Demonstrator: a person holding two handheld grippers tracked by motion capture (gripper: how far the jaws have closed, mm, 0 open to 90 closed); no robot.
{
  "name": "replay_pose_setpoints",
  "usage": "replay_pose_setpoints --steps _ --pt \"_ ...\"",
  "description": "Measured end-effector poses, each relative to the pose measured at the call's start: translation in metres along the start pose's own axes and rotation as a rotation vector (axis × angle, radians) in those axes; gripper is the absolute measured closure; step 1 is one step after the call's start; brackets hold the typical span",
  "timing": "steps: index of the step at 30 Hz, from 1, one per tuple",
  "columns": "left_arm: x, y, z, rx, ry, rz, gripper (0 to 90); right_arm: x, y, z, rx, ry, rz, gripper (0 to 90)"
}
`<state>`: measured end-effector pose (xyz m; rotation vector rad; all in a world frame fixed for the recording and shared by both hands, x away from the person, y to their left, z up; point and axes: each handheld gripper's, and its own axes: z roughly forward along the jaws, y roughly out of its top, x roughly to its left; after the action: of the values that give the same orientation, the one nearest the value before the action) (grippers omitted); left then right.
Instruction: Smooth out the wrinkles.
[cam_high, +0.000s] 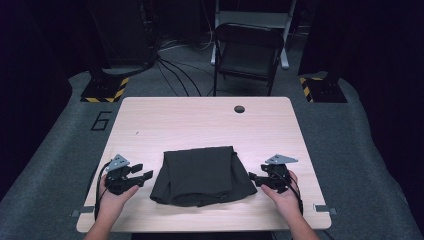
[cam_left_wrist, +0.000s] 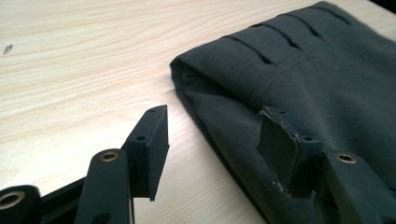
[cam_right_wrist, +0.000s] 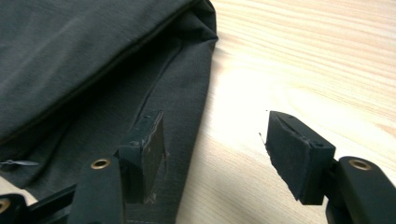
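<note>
Folded dark grey garment (cam_high: 201, 175) lies on the near half of the light wooden bench (cam_high: 200, 120), midway between the person's two hands, its near edge close to the front rim of the bench. The left hand-held gripper (cam_high: 146, 175) sits just beside the garment's left edge, its jaws spread with nothing pinched; in the left gripper view (cam_left_wrist: 212, 140) one jaw stands over bare wood and the other over the cloth, whose folded edge runs between them and whose surface shows several parallel pleats farther off. The right hand-held gripper (cam_high: 254, 179) sits just beside the garment's right edge, its jaws likewise spread and holding nothing; in the right gripper view (cam_right_wrist: 217, 154) one jaw is over the fabric near a seam and the other over the wood. Farther back, the bench has a round hole (cam_high: 239, 109) near its far edge. Beyond it stands a dark folding chair (cam_high: 247, 52) on the grey floor, with black cables (cam_high: 175, 72) trailing to its left.
</note>
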<state>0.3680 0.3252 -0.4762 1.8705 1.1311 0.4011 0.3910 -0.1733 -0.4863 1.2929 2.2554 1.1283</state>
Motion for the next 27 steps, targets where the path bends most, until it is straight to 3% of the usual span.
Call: replay_pose_setpoints --steps 10,23,27 --pt "0.015 -0.007 0.01 -0.006 0.011 -0.082 42.1 -0.008 -0.005 0.005 0.028 -0.033 0.003 36.7" --pt "0.019 -0.009 0.024 0.057 0.019 -0.092 41.3 -0.02 -0.011 0.002 0.025 -0.07 0.054 36.6" --pt "0.02 -0.009 0.027 0.057 0.027 -0.107 41.1 -0.022 -0.013 0.001 0.016 -0.073 0.065 36.6"
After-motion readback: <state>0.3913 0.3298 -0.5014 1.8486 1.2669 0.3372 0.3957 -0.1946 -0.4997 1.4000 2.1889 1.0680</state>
